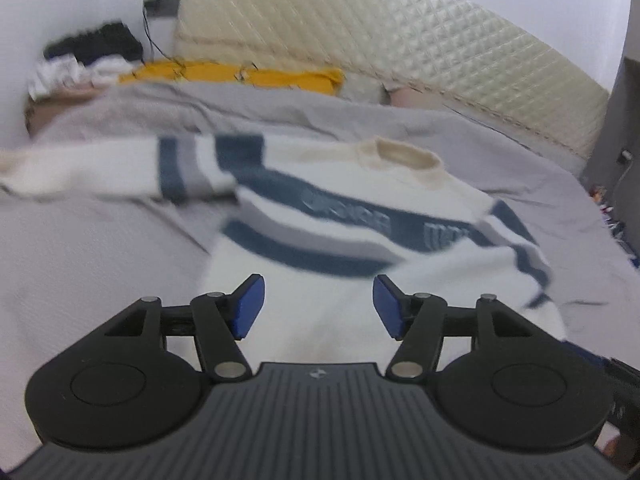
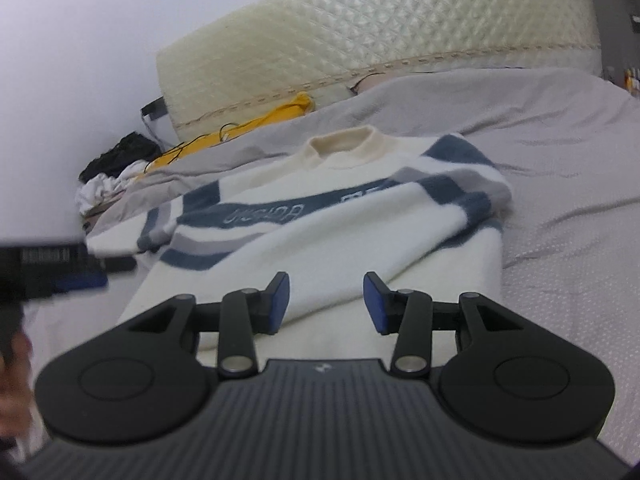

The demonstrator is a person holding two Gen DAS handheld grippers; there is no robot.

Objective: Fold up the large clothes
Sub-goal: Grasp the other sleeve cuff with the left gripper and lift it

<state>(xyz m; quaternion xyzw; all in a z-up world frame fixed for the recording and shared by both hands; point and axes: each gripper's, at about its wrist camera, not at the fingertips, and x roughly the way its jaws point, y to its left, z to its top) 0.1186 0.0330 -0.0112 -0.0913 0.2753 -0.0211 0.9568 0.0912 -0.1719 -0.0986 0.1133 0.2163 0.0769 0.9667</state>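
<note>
Left wrist: sweater (image 1: 320,248) on bed (image 1: 100,260)

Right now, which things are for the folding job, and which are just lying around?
For the job: striped sweater, left gripper, right gripper, grey bedsheet.

Lying about: yellow cloth, black and white clothes pile, quilted mattress.

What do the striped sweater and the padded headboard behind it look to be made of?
Sweater: soft fuzzy knit, likely wool or acrylic; matte nap, ribbed collar. Headboard: cream quilted upholstery, possibly faux leather; diamond tufts catch a slight sheen. Blur leaves both uncertain.
</note>
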